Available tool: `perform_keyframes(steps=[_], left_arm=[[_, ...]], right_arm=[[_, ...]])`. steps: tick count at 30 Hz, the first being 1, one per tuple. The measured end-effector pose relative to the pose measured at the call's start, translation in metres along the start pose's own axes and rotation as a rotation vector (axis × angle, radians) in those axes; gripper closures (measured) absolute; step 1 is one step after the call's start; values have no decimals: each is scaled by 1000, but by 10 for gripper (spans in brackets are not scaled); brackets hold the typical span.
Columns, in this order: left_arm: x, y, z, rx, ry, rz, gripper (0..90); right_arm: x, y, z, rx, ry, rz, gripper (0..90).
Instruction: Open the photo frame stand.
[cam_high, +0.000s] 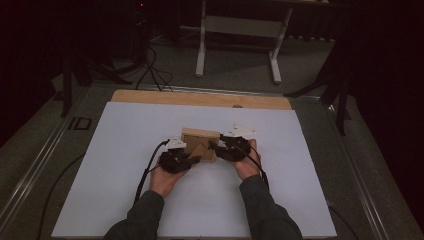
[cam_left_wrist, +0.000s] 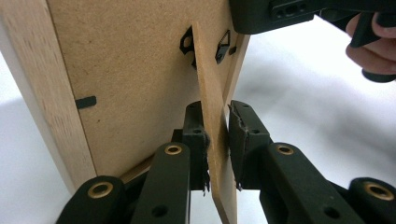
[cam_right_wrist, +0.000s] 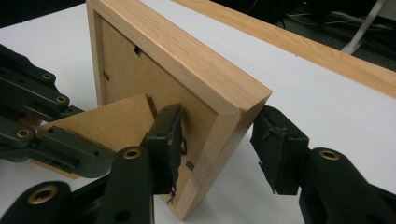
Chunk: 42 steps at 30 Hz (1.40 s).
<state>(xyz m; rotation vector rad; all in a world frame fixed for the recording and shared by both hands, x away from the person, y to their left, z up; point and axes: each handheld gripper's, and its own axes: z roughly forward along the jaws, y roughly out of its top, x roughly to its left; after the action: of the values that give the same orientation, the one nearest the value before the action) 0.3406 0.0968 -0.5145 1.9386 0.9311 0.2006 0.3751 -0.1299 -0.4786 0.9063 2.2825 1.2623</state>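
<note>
A light wooden picture frame (cam_high: 199, 136) stands on the white sheet with its brown back board (cam_left_wrist: 130, 70) turned to me. Its fold-out stand leg (cam_left_wrist: 210, 93) juts from the back. My left gripper (cam_left_wrist: 217, 140) is shut on that leg, one pad against each face of the thin board. In the high view the left gripper (cam_high: 196, 159) sits at the frame's near left. My right gripper (cam_right_wrist: 217, 140) is shut across the frame's side bar (cam_right_wrist: 219, 107) near a corner, with one pad in the back recess and the other on the front face. From above, the right gripper (cam_high: 214, 145) is at the frame's right.
The white sheet (cam_high: 150, 200) covers most of the table, with a bare wooden strip (cam_high: 200, 98) along the far edge. Cables (cam_high: 147, 172) trail back from both grippers. Beyond the table stand the white legs (cam_high: 201, 45) of another table and dark tripod feet on the floor.
</note>
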Motion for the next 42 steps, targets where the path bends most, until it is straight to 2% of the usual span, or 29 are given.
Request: perform_keyframes(steps=[5,12,15,20,25,30,42], left_arm=[[-1,-2,0,20,41,26,745],[-1,-3,-1,55,64,61,713],[-2,-3,-3,58,59,69,693],[-1,-2,-10,28,33,54,676],[-2,-4,-11,49,16,62,678],[-1,-6,-13,43,-1,48,681],[-4,-15,-15,32,-16,42,659]], right_arm=[[3,-1,-2,-3,-4,-20,555],[7,-1,-4,-3,8,-41,602],[8,-3,-5,-4,22,-43,599],[9,-4,-7,-1,32,-51,598],[11,-5,-8,-1,51,-55,582],[14,-6,-10,-2,53,-59,579],[21,-12,-17,-3,69,-31,571]])
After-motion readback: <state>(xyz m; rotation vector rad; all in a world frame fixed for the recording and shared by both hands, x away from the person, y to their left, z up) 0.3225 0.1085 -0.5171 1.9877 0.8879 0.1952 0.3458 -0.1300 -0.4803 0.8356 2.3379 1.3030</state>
